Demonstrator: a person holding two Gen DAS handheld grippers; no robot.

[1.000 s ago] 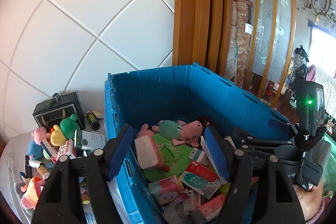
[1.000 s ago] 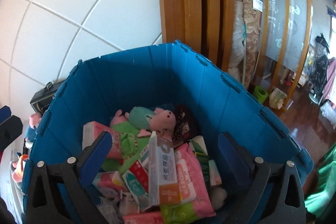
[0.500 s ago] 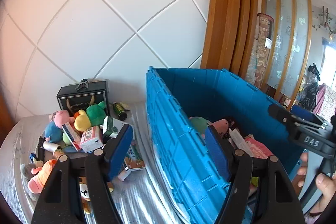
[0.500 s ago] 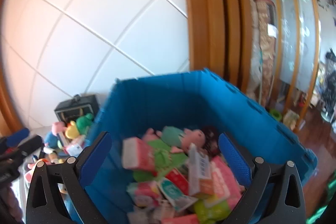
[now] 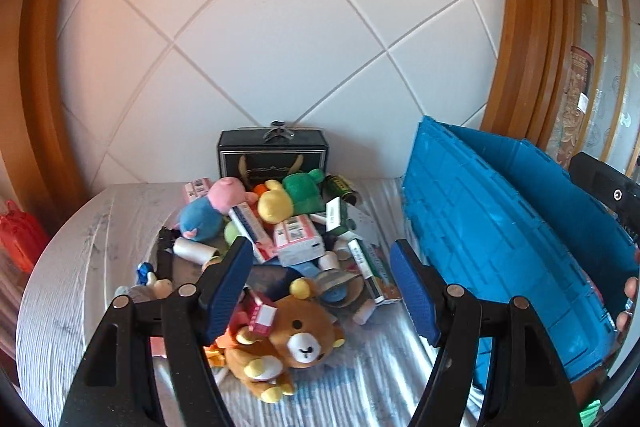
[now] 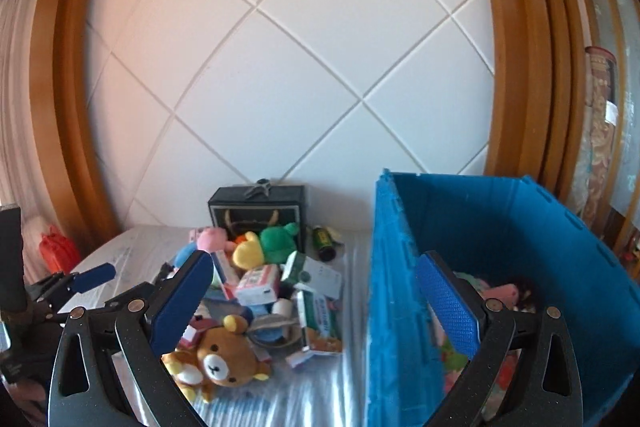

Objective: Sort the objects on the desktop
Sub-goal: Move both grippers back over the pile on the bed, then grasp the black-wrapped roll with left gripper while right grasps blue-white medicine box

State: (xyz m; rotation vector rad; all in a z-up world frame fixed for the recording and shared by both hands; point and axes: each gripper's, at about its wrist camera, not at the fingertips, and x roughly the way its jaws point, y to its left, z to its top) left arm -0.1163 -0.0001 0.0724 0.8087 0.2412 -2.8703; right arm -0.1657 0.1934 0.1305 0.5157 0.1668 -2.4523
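Note:
A pile of toys and boxes lies on the silver-covered table (image 5: 80,291). It holds a brown bear plush (image 5: 292,339) (image 6: 220,355), a pink-and-blue pig plush (image 5: 212,207), a yellow plush (image 5: 274,205), a green plush (image 5: 304,189) and a pink-white box (image 5: 298,241). A blue crate (image 5: 500,247) (image 6: 520,247) stands to the right with toys inside. My left gripper (image 5: 322,279) is open and empty above the pile. My right gripper (image 6: 316,303) is open and empty over the crate's left wall; the left gripper's fingers (image 6: 94,275) show at its left.
A black gift box (image 5: 274,155) stands against the white tiled wall behind the pile. A green bottle (image 5: 340,187) lies beside it. A toothpaste box (image 6: 320,319) lies near the crate. A red bag (image 5: 20,235) sits off the table's left edge.
Both grippers have swung left from over the blue crate toward the pile on the table. Both stay open and empty.

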